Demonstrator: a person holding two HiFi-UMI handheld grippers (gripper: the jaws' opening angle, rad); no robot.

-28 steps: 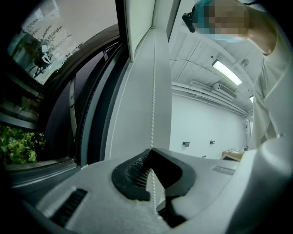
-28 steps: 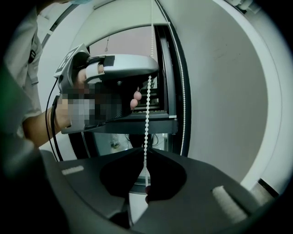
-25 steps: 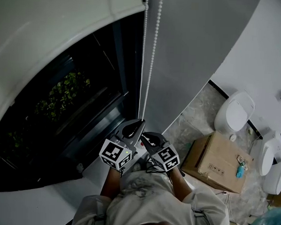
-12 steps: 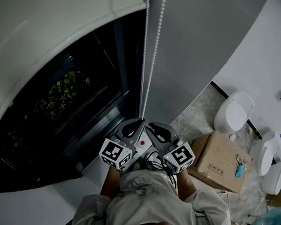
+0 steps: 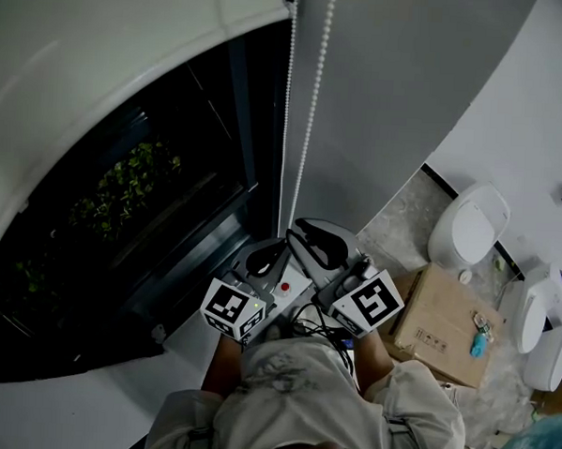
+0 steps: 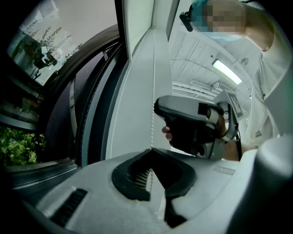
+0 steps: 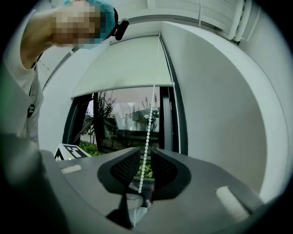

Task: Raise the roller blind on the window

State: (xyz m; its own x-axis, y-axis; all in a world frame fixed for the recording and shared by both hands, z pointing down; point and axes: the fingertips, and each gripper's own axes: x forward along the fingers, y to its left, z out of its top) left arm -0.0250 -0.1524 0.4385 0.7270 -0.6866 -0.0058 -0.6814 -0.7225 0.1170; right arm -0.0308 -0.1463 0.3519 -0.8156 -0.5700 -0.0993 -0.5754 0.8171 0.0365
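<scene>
My left gripper [image 6: 151, 151] is clamped on the bead chain [image 6: 152, 109]; my right gripper [image 7: 145, 157] stands open, with the chain running between its jaws.

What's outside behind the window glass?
Through the window glass, green bushes and trees show below. The roller blind covers the upper part, so whatever is outside there is hidden. The bead chain hangs in front of the glass.

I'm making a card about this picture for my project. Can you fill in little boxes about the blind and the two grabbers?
blind: roller blind, covers only the top part
window: window, lower part uncovered
cord: bead chain, hanging down
left gripper: shut on the bead chain
right gripper: open, chain between its jaws
</scene>
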